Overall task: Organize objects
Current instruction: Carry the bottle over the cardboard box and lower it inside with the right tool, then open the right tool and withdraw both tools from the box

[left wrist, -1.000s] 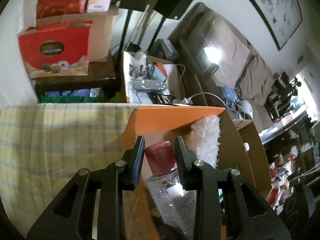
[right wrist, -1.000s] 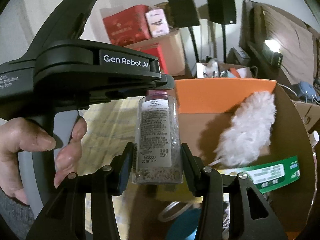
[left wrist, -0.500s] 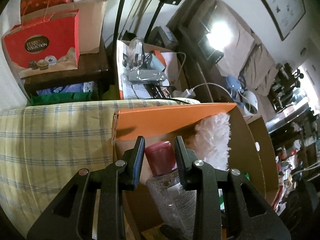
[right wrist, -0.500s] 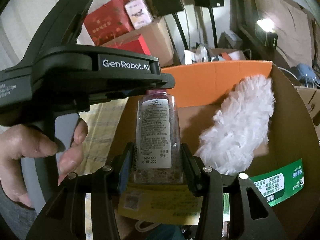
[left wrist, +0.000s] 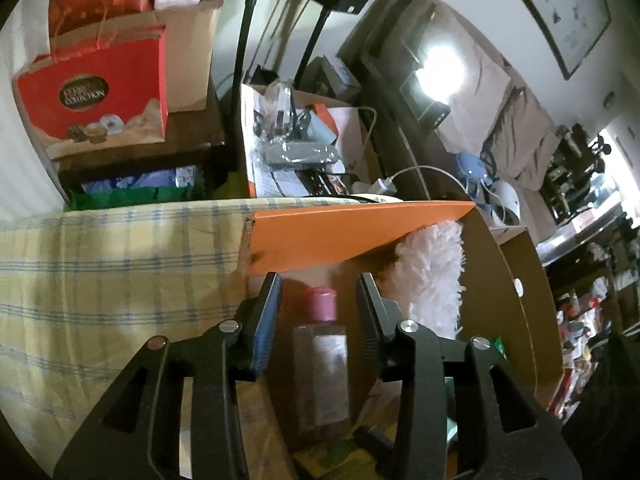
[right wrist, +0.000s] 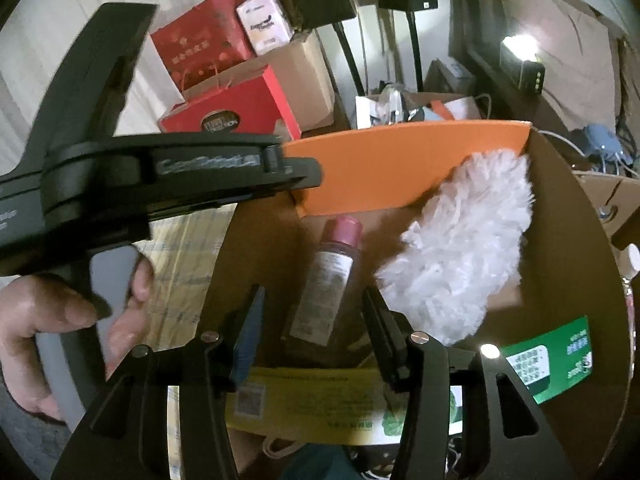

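Released, bottle (right wrist: 334, 280) lies in box (right wrist: 568, 240), cap away; both grippers (right wrist: 312, 312) (left wrist: 318, 304) opening.

The red gift bag (left wrist: 96, 96) at ten o'clock in the left wrist view carries a dark oval badge reading "FERRERO COLLECTION", slightly blurred. The clear bottle (right wrist: 332, 280) near the centre of the right wrist view has a white printed label, too blurred to read. A QR code shows on the green packet (right wrist: 548, 364) at four o'clock; its print is illegible.
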The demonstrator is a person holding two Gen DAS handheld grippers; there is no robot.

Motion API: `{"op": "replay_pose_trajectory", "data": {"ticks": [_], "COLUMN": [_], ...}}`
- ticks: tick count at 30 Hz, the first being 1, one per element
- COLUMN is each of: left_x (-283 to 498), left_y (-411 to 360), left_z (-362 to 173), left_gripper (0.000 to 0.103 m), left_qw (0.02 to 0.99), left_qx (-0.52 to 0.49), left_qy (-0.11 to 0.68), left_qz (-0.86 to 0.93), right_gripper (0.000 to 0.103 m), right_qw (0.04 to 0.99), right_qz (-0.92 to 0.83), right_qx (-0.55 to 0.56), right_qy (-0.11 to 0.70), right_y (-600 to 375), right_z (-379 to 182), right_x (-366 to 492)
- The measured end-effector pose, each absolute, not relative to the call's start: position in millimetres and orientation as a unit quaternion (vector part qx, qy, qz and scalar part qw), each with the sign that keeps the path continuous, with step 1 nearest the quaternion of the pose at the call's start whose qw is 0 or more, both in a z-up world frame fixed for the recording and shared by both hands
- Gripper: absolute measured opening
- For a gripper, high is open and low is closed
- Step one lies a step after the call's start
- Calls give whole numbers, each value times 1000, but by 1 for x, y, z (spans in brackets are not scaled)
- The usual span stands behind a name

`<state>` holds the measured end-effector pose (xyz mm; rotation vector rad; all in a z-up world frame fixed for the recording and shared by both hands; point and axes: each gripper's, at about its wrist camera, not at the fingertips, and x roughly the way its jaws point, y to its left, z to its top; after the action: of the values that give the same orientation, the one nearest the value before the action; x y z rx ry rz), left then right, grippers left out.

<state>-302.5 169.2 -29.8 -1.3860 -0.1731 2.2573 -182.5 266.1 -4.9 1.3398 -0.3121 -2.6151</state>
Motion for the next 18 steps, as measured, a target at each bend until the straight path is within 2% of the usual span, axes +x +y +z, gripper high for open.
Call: {"op": "replay_pose_trajectory", "data": {"ticks": [10,13,16,18], "left_x": [-264,-253,-243,-237], "left_y": [128,115,104,98], "left_z": [-14,-13,-10,-9], "left_gripper": [49,61,67,71], "left_qw": [228,210,199,197], "left_qx": [-483,-475,-462,-459], "left_qy": [-41,-37,-33,-33], "left_qz": [845,854,863,866], "right_gripper": [52,57,62,71], "right_qw": [82,80,66,60], "right_qz": [-890,-893,-900,-902], "right_qx": [438,434,426,422], "right_qy": [-93,-89,-72,-67], "right_y": [262,260,259,259], "right_z": [8,13,18,23], "right_x": [-167,-161,-156,-154]}}
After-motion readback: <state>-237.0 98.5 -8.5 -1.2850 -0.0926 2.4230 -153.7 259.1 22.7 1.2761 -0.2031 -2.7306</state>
